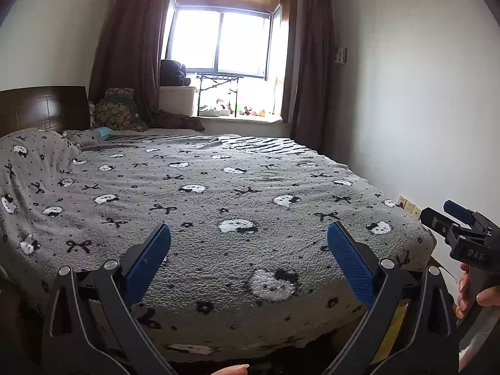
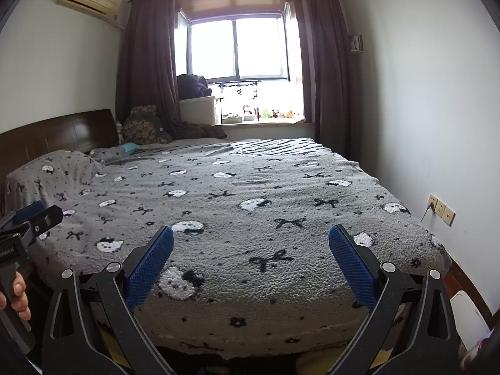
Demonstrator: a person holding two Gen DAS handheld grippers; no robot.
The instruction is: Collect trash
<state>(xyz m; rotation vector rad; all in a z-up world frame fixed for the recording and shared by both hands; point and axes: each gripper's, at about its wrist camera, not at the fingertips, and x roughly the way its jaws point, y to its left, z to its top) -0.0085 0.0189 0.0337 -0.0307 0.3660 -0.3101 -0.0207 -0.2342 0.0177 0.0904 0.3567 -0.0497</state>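
Observation:
A wide bed (image 1: 237, 187) under a grey fleece blanket with cat faces and bows fills both views. My left gripper (image 1: 249, 229) hangs open over the bed's near edge, nothing between its blue pads. To its right, my right gripper (image 2: 251, 229) is open too, over the same edge, and shows from the side in the left wrist view (image 1: 443, 214). A small teal item (image 1: 104, 131) lies far off by the pillows, also visible from the right wrist (image 2: 129, 147); I cannot tell what it is. No clear trash lies on the blanket near the grippers.
A dark wooden headboard (image 2: 62, 134) and covered pillows (image 2: 53, 168) are at the left. Cushions, a white box and small toys sit by the window (image 2: 237, 50). Wall sockets (image 2: 440, 209) are on the right wall, with a white object (image 2: 468, 315) on the floor below.

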